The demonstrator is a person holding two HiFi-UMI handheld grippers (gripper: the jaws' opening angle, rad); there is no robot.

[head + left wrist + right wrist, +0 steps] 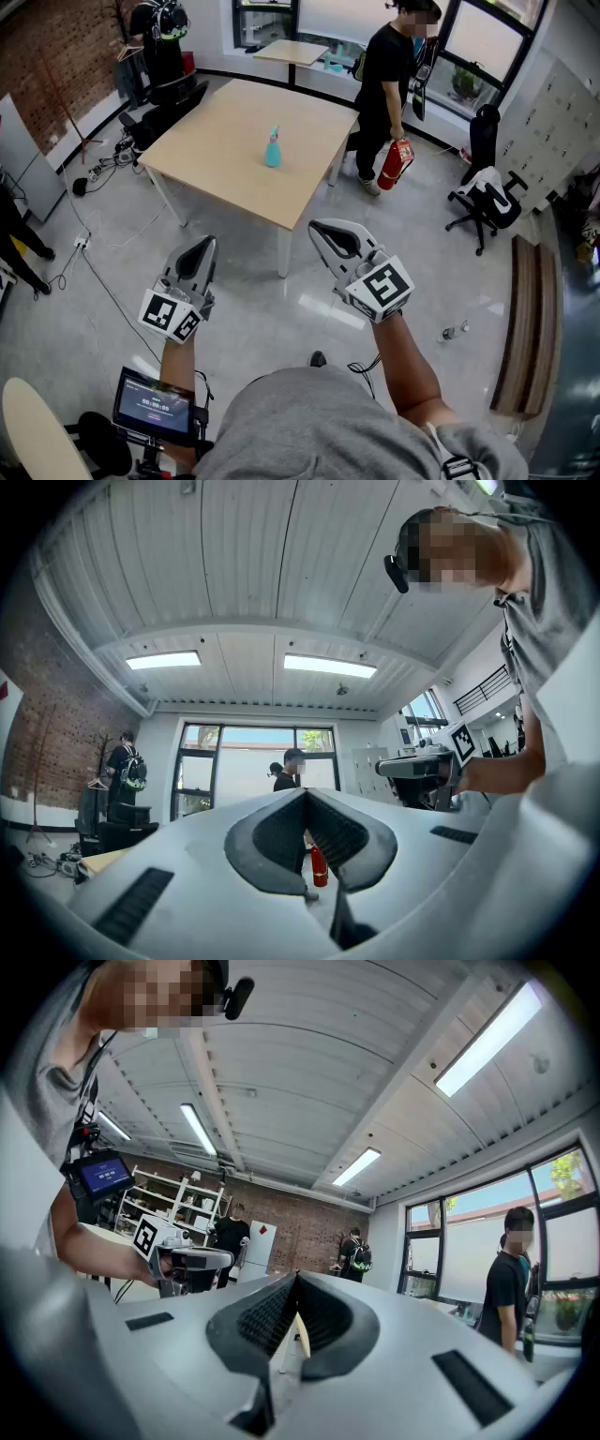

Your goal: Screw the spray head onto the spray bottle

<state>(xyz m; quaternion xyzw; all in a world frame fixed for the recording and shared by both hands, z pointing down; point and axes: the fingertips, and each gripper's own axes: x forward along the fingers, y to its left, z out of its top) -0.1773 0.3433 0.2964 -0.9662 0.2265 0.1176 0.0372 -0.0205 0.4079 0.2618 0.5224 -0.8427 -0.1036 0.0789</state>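
Teal spray bottle [273, 150] upright near the middle of the wooden table [216, 150], long axis vertical, narrow end up. Left gripper [203, 246] and right gripper [322, 229] both closed, empty, well short of the table. Wrist screen [155, 405] text too small to read

A: State the floor and wall finish.
B: Floor [394, 234]: glossy pale grey, with loose cables [103, 169] at the left. Brick wall [56, 56]: red, on the left side.
A: Furniture?
B: One large light-wood table [234, 122] on white legs at the centre. A smaller table [292, 52] stands beyond it, near the windows [487, 37]. A black office chair [483, 202] is at the right. The slatted wooden unit [530, 328] at the far right is possibly a bench. White shelving [178, 1190] stands against the brick.
A: Lighting?
B: White ribbed ceiling [244, 564] with rectangular light panels [328, 665], lit. Daylight enters through the dark-framed glazing.
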